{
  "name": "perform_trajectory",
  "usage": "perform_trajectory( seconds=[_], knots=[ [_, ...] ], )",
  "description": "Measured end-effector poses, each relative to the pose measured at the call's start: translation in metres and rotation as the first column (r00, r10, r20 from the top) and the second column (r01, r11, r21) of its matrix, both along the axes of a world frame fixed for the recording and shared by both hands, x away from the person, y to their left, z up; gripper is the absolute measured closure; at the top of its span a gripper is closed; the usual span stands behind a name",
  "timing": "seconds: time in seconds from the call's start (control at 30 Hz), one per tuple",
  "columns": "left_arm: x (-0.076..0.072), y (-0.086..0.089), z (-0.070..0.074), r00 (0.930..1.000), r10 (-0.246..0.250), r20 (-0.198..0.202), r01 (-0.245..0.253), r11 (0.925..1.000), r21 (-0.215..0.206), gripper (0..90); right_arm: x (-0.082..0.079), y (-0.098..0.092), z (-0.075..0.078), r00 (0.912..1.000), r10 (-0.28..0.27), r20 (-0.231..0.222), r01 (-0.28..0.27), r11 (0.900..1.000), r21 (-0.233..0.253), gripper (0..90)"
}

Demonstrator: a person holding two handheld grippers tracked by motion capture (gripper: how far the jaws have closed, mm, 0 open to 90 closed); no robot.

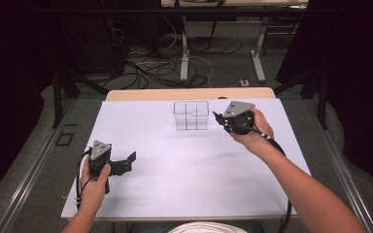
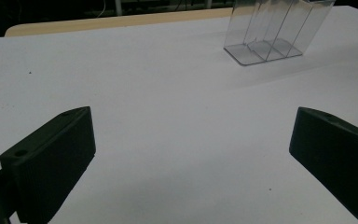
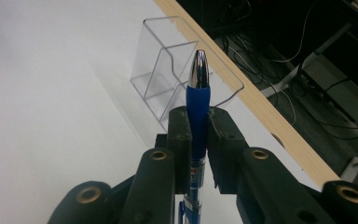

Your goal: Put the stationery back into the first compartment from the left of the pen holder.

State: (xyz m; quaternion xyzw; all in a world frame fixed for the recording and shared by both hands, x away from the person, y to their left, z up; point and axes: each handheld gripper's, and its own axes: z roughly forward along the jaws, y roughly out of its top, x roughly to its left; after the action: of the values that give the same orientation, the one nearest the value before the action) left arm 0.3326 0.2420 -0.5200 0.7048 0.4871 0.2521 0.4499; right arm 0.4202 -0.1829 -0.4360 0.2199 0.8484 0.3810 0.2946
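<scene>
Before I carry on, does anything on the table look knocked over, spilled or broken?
Nothing stands out. The clear holder stands upright near the far edge of the white table, with no cracks that I can see. The right gripper is shut on a blue pen; the left gripper is open.

Pen (image 3: 198,100): blue with a shiny silver tip, pinched between the jaws of the right gripper (image 3: 198,123), tip pointing away from the hand.
Box (image 1: 191,115): clear plastic with dividers inside, standing upright near the far edge of the white worktop (image 1: 184,170), just beside the pen.
</scene>
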Motion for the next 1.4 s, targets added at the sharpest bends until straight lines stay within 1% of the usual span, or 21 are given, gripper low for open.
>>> perform_trajectory(
  seconds=[0.1, 0.2, 0.23, 0.27, 0.4, 0.5, 0.6, 0.63, 0.67, 0.73, 0.77, 0.9, 1.0, 1.1, 1.13, 1.17, 1.23, 1.27, 1.37, 1.4],
  knots=[
    [0.000, 0.000, 0.000, 1.0000, -0.001, 0.000, 0.001, 1.0000, -0.001, 0.2, 0.006, 0.003, 0.005, 0.9997, -0.014, -0.018, 0.015, 0.999, 0.043, 79.7],
    [0.000, 0.000, 0.000, 1.0000, -0.002, -0.003, 0.002, 1.0000, 0.001, 0.2, 0.012, 0.008, 0.010, 0.9994, -0.024, -0.024, 0.025, 0.996, 0.080, 79.7],
    [0.000, 0.001, 0.000, 1.0000, -0.002, -0.002, 0.002, 1.0000, 0.000, 0.2, 0.014, 0.009, 0.011, 0.9993, -0.022, -0.029, 0.025, 0.995, 0.096, 79.7],
    [0.000, 0.001, 0.000, 1.0000, -0.002, -0.002, 0.002, 1.0000, 0.000, 0.2, 0.016, 0.012, 0.012, 0.9995, -0.023, -0.023, 0.025, 0.993, 0.112, 79.7],
    [0.000, 0.001, 0.000, 1.0000, 0.001, -0.002, -0.001, 1.0000, -0.003, 0.2, 0.024, 0.020, 0.018, 0.9992, -0.030, -0.028, 0.034, 0.987, 0.158, 79.7],
    [0.000, 0.002, 0.000, 1.0000, 0.002, 0.000, -0.002, 1.0000, -0.001, 0.2, 0.030, 0.027, 0.021, 0.9987, -0.037, -0.034, 0.043, 0.977, 0.208, 79.7],
    [0.000, 0.002, 0.000, 1.0000, 0.004, 0.000, -0.004, 1.0000, -0.004, 0.2, 0.036, 0.034, 0.024, 0.9985, -0.044, -0.032, 0.051, 0.965, 0.256, 79.7],
    [0.000, 0.002, 0.000, 1.0000, 0.004, 0.000, -0.004, 1.0000, -0.004, 0.2, 0.038, 0.036, 0.025, 0.9983, -0.051, -0.029, 0.057, 0.959, 0.277, 79.7],
    [0.000, 0.002, 0.000, 1.0000, 0.003, 0.001, -0.003, 1.0000, -0.005, 0.2, 0.040, 0.038, 0.025, 0.9982, -0.051, -0.034, 0.058, 0.956, 0.287, 79.7],
    [-0.001, 0.002, 0.001, 1.0000, 0.001, 0.000, -0.001, 1.0000, -0.003, 0.2, 0.043, 0.043, 0.026, 0.9980, -0.057, -0.030, 0.063, 0.946, 0.317, 79.7],
    [-0.001, 0.002, 0.001, 1.0000, 0.000, 0.002, 0.000, 1.0000, -0.004, 0.2, 0.045, 0.045, 0.026, 0.9974, -0.065, -0.033, 0.072, 0.940, 0.334, 79.7],
    [-0.001, 0.003, 0.001, 1.0000, 0.000, 0.002, 0.000, 1.0000, -0.005, 0.2, 0.051, 0.052, 0.027, 0.9968, -0.077, -0.020, 0.079, 0.927, 0.367, 79.7],
    [-0.001, 0.003, 0.001, 1.0000, -0.001, 0.001, 0.001, 1.0000, -0.007, 0.2, 0.055, 0.056, 0.026, 0.9961, -0.087, -0.015, 0.086, 0.915, 0.395, 79.7],
    [-0.001, 0.003, 0.001, 1.0000, -0.002, 0.004, 0.002, 1.0000, -0.005, 0.2, 0.060, 0.060, 0.026, 0.9954, -0.096, -0.006, 0.090, 0.910, 0.404, 79.7],
    [-0.001, 0.003, 0.001, 1.0000, -0.002, 0.003, 0.002, 1.0000, -0.006, 0.2, 0.061, 0.061, 0.025, 0.9950, -0.100, -0.004, 0.092, 0.907, 0.412, 79.7],
    [-0.001, 0.003, 0.001, 1.0000, -0.001, 0.003, 0.001, 1.0000, -0.006, 0.2, 0.062, 0.063, 0.025, 0.9944, -0.106, -0.003, 0.097, 0.900, 0.424, 79.7],
    [-0.001, 0.003, 0.001, 1.0000, -0.001, 0.004, 0.001, 1.0000, -0.007, 0.2, 0.064, 0.065, 0.024, 0.9939, -0.111, -0.001, 0.100, 0.897, 0.431, 79.7],
    [-0.002, 0.003, 0.002, 1.0000, -0.001, 0.005, 0.001, 1.0000, -0.008, 0.2, 0.066, 0.066, 0.023, 0.9938, -0.111, -0.001, 0.100, 0.896, 0.432, 79.7],
    [-0.002, 0.003, 0.002, 1.0000, 0.000, 0.007, 0.000, 0.9999, -0.011, 0.2, 0.069, 0.068, 0.021, 0.9921, -0.126, -0.004, 0.114, 0.885, 0.451, 79.7],
    [-0.002, 0.004, 0.002, 1.0000, 0.000, 0.006, 0.000, 0.9999, -0.010, 0.2, 0.070, 0.069, 0.021, 0.9915, -0.130, 0.000, 0.116, 0.878, 0.464, 79.7]
  ],
)
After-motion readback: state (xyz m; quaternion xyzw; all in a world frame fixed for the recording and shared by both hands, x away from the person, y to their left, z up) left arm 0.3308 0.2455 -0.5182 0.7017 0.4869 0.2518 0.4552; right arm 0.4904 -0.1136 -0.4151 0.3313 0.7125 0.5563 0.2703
